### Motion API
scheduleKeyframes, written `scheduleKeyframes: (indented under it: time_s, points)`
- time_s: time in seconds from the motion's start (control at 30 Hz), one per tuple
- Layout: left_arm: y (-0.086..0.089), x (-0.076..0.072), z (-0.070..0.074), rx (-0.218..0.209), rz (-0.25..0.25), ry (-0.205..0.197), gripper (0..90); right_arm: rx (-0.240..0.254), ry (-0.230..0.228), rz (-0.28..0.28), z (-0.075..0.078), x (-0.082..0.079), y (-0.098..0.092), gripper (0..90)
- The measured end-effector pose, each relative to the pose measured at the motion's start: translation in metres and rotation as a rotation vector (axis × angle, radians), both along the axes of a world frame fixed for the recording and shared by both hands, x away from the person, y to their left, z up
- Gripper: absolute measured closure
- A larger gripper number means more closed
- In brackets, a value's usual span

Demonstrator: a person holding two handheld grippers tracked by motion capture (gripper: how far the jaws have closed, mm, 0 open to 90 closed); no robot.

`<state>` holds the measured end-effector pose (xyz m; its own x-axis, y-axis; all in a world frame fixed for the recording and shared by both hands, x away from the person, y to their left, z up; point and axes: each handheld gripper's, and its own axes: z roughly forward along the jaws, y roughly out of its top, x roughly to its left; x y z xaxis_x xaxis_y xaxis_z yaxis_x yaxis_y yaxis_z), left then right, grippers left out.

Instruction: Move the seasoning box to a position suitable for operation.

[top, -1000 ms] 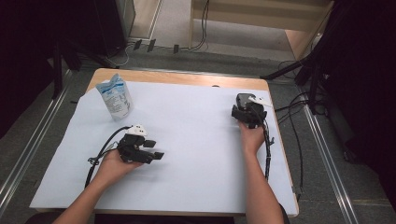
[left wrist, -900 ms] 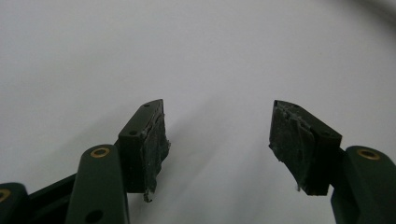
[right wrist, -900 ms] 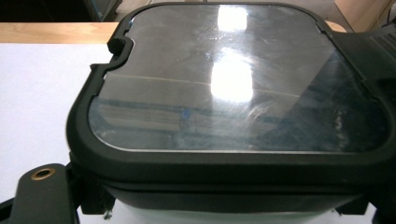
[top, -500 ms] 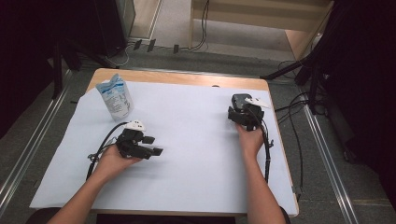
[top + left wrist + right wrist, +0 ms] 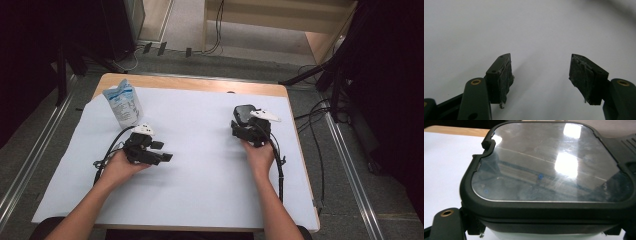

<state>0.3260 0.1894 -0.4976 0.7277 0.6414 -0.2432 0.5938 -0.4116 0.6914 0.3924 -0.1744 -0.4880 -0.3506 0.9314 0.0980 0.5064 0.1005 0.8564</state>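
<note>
A black box with a glossy, reflective top point(image 5: 549, 167) sits between the jaws of my right gripper point(image 5: 544, 230). The pads press on its two sides low down. From above, the box point(image 5: 243, 113) juts out beyond the right gripper point(image 5: 245, 126) at the table's right middle, just over the white sheet. My left gripper point(image 5: 162, 151) hovers left of centre with its jaws apart. In the left gripper view its worn black pads point(image 5: 505, 77) stand wide, with only white sheet between them around the left gripper point(image 5: 541, 72).
A blue and white pouch point(image 5: 122, 102) stands upright at the far left of the white sheet point(image 5: 200, 190), just beyond the left hand. The wooden table edge point(image 5: 200, 82) runs along the back. Cables and dark stands crowd the floor at the right.
The right hand has carried the black box leftward and a little nearer across the table. The left hand has hardly moved.
</note>
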Motion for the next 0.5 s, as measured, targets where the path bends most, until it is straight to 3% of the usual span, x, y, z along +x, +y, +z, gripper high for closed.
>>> scheduleKeyframes:
  time_s: [0.5]
  points:
    - [0.014,0.001,0.001,0.003,0.025,0.012,35.9,0.001,0.003,0.190,0.002,-0.031,0.050,15.5]
